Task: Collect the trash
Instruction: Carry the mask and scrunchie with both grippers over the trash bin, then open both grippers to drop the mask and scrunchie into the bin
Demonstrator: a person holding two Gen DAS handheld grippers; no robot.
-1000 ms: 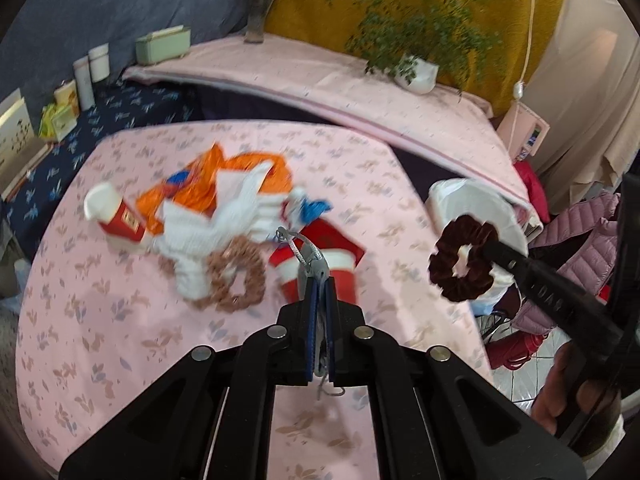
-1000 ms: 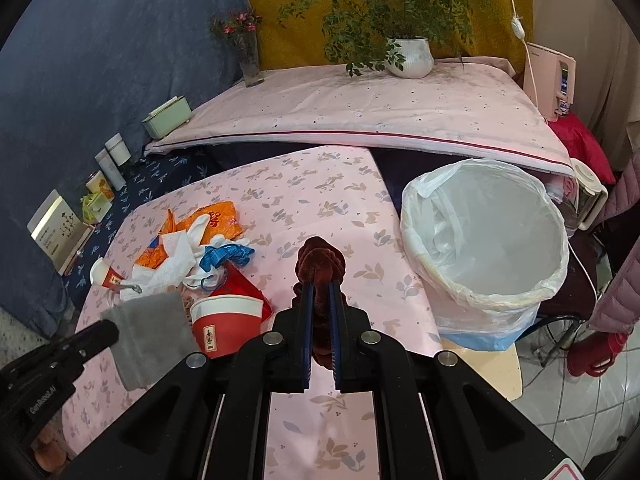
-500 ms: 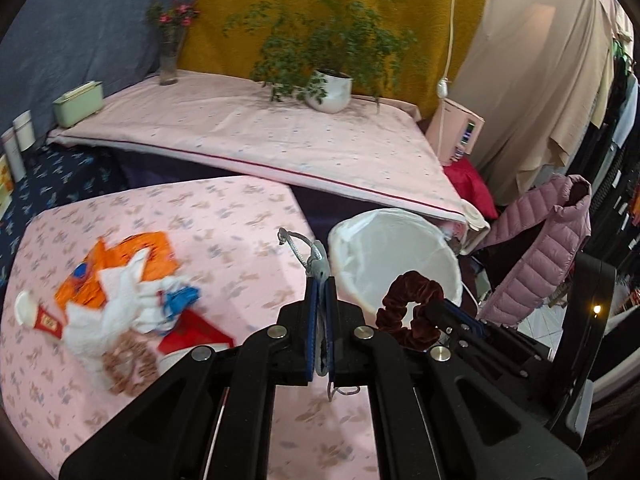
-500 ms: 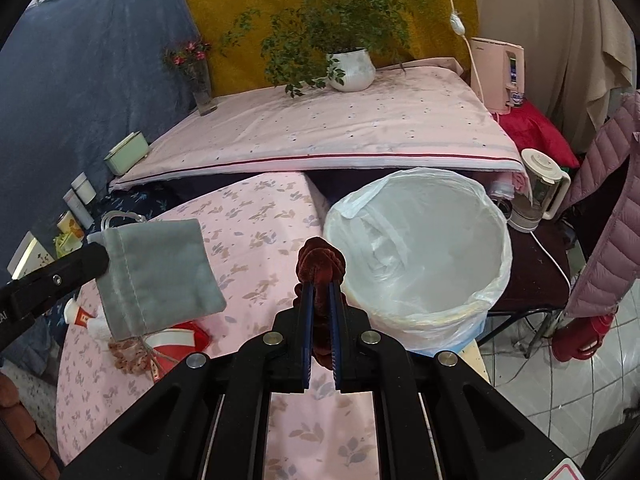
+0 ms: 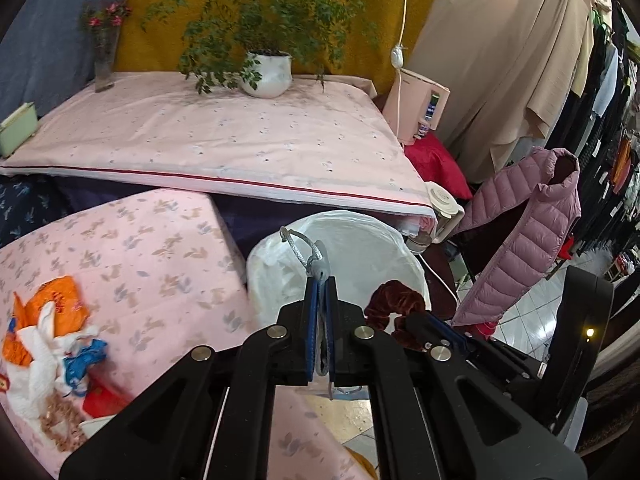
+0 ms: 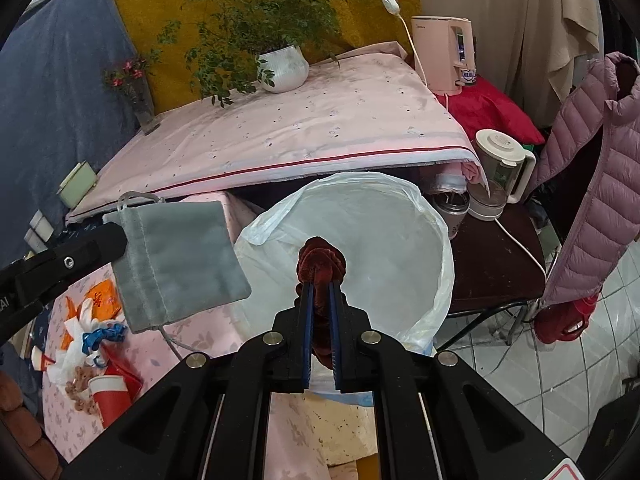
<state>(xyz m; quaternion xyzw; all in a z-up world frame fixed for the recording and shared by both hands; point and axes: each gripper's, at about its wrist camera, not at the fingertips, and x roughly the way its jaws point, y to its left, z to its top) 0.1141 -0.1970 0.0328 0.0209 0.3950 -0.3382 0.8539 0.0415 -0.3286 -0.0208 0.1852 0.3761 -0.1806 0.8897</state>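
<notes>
A: Step in hand looks like the drop into the bin. Right gripper [image 6: 321, 280] has its jaws pinched on the dark red scrunchie [image 6: 321, 261], which sits above the open mouth of the lined trash bin [image 6: 442, 240].

B: Left gripper [image 5: 321, 286]?

A: Jaws closed tight on the grey drawstring pouch [image 6: 180, 264]. From the right wrist view the pouch hangs off to the side, over the bin's near rim and the table edge, not clearly over the opening.

B: So how to do it well?

A: My read: let go of the scrunchie only while it is over the middle of the liner, open wide so the velvet doesn't snag on a pad. Bring the pouch further in over the opening first; its cord [image 5: 298, 246] dangles and could catch the liner's edge.

B: Risk?

A: Liner is thin and loose at the rim, a bump might drag it down.

B: Surface, room?

A: Pink floral tablecloth [image 5: 140, 248], more trash left there: orange wrapper [image 5: 60, 300], white tissue [image 5: 36, 356], blue ribbon [image 5: 86, 360], red paper cup [image 6: 114, 398], a tan scrunchie [image 6: 80, 390]. Behind, a second pink-covered surface with a potted plant [image 5: 266, 74] and flower vase [image 5: 104, 60]. Mauve puffer jacket [image 5: 524, 240] beside the bin, tiled floor.
</notes>
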